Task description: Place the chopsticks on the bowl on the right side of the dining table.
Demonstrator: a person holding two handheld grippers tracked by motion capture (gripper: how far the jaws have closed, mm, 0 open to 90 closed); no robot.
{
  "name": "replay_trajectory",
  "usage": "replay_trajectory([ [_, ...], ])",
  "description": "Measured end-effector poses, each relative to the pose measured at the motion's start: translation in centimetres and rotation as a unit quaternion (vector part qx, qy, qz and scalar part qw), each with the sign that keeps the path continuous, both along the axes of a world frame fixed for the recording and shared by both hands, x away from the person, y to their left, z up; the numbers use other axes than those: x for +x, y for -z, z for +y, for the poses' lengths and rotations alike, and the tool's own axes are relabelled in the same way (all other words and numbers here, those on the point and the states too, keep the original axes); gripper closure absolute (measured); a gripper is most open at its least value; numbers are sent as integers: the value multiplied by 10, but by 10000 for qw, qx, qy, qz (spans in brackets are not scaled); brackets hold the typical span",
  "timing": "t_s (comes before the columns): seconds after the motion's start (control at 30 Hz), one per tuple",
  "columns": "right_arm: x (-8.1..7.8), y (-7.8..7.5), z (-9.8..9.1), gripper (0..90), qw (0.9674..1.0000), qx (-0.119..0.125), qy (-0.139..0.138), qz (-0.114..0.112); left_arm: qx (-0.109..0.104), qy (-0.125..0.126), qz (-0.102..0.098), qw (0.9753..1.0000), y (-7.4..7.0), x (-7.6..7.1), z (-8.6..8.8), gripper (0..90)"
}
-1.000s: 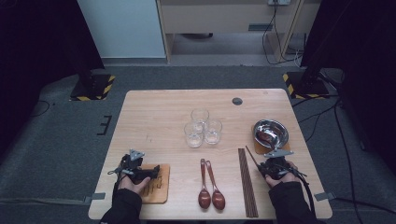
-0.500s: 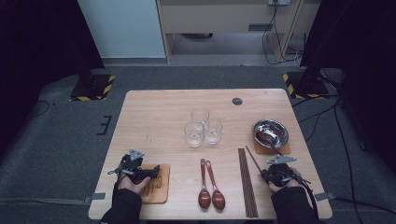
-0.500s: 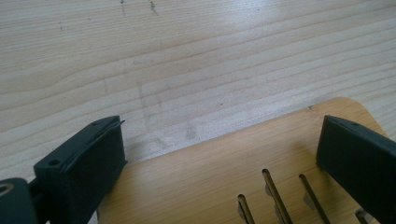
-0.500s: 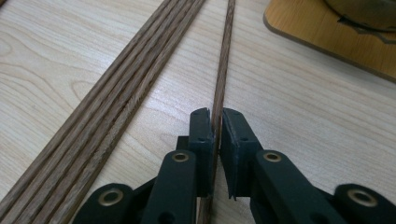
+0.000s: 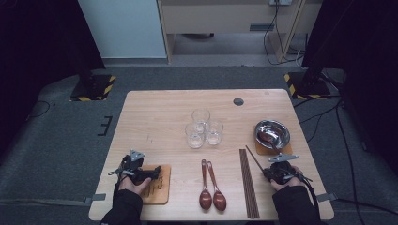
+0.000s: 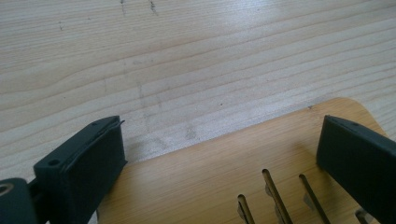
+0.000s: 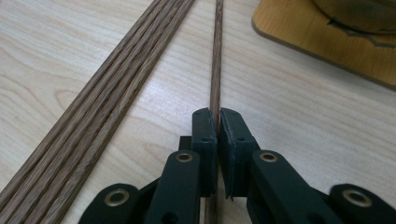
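My right gripper jaws have just closed, clamping one chopstick between the pads; lifting follows. Left gripper stands wide over the coaster.

A: Illumination status, high view?
B: Table evenly lit from overhead; surroundings at 9 and 3 o'clock fall to near black. Image soft, low detail.
A: Gripper views?
B: Bright, diffuse. Wood grain sharp at 12 o'clock; near parts at 6 o'clock slightly defocused. Shadows faint. No glare.
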State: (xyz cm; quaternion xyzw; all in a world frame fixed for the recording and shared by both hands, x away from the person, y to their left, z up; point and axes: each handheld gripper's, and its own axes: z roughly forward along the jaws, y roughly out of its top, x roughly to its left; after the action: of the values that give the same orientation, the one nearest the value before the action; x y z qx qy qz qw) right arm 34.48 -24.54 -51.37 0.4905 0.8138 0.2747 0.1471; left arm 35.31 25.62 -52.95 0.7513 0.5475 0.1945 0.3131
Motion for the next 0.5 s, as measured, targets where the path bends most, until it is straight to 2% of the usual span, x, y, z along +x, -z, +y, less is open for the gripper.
replay_trajectory([
  [0.33,11,2,1,851,9999,17,-85,-86,-1,-1,4,10000,0,0,0,0],
  [0.5,10,2,0,799,9999,95,-46,-124,-1,-2,4,10000,0,0,0,0],
])
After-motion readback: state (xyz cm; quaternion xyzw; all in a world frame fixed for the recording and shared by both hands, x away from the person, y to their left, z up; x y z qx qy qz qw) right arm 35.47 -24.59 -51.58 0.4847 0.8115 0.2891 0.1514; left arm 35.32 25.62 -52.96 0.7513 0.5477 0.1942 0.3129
